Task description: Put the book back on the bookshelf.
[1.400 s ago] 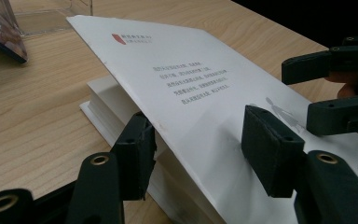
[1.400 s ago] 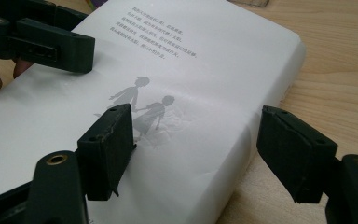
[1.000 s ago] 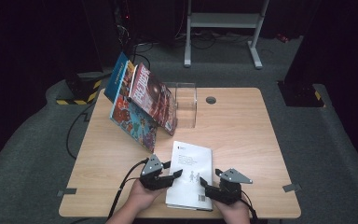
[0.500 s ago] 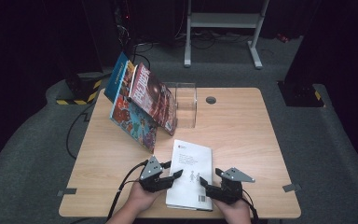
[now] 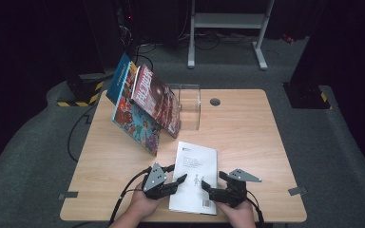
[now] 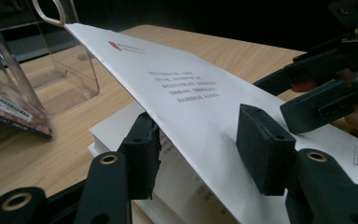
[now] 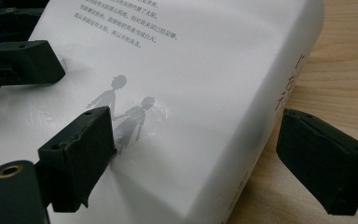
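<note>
Left gripper (image 5: 177,180) is lifting the white book's (image 5: 197,166) cover, jaws half open around its edge. Right gripper (image 5: 212,188), jaws just opening wide, is straddling the spine without clamping.

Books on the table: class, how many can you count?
3, perhaps more hidden: a white book lying flat at the near edge, a blue book and a red book leaning side by side against the clear stand.

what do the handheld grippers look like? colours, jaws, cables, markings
Both the left gripper and right gripper are matte black, each topped by a grey three-cornered plate. Jaws are blocky black pads on arms with brass-ringed pivot holes. A black cable trails from each. No markings legible. Forearms bare, no sleeves.
</note>
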A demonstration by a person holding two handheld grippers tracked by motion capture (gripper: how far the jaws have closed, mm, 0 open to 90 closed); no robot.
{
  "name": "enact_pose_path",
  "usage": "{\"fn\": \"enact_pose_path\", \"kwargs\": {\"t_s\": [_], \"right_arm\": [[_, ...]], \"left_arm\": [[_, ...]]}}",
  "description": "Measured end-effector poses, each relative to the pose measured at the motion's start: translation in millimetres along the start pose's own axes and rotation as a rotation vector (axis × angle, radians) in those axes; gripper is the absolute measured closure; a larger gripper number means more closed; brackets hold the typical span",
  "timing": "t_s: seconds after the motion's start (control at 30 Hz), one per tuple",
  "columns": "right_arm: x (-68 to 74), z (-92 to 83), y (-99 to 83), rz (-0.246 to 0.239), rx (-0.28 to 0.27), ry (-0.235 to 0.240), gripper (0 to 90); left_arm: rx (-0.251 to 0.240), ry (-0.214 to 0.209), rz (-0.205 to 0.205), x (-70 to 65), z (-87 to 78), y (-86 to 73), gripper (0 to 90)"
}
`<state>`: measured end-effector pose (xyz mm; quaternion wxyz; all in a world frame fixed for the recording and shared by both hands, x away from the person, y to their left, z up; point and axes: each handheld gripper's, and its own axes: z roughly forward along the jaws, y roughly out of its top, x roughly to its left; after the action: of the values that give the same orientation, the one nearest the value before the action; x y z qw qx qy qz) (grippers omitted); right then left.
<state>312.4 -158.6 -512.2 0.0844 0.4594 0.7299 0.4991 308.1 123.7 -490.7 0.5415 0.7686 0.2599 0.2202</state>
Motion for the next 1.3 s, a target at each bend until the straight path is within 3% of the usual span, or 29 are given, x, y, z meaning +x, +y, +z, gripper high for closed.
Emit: {"fn": "enact_pose_path", "kwargs": {"t_s": [0.17, 0.7, 0.87, 1.03, 1.3], "right_arm": [[-1.6, 1.4, -0.4, 0.027, 0.001, 0.032, 9.1], [-7.0, 3.4, -2.8, 0.044, -0.026, 0.082, 7.2], [-10.8, 4.2, -1.9, 0.087, -0.011, 0.109, 7.2], [-12.8, 4.3, -1.7, 0.092, -0.013, 0.125, 7.1], [-17.5, 4.8, -1.4, 0.143, -0.011, 0.175, 7.0]], "left_arm": [[-0.012, 0.009, 0.022, -2.2, -1.4, 0.1, 50.4], [-0.033, 0.025, 0.072, -6.7, -4.7, 0.4, 50.5], [-0.036, 0.026, 0.076, -7.5, -5.3, 0.5, 50.4], [-0.047, 0.030, 0.092, -9.4, -6.8, 1.0, 50.4], [-0.073, 0.036, 0.123, -13.4, -9.6, 1.9, 50.5]]}}
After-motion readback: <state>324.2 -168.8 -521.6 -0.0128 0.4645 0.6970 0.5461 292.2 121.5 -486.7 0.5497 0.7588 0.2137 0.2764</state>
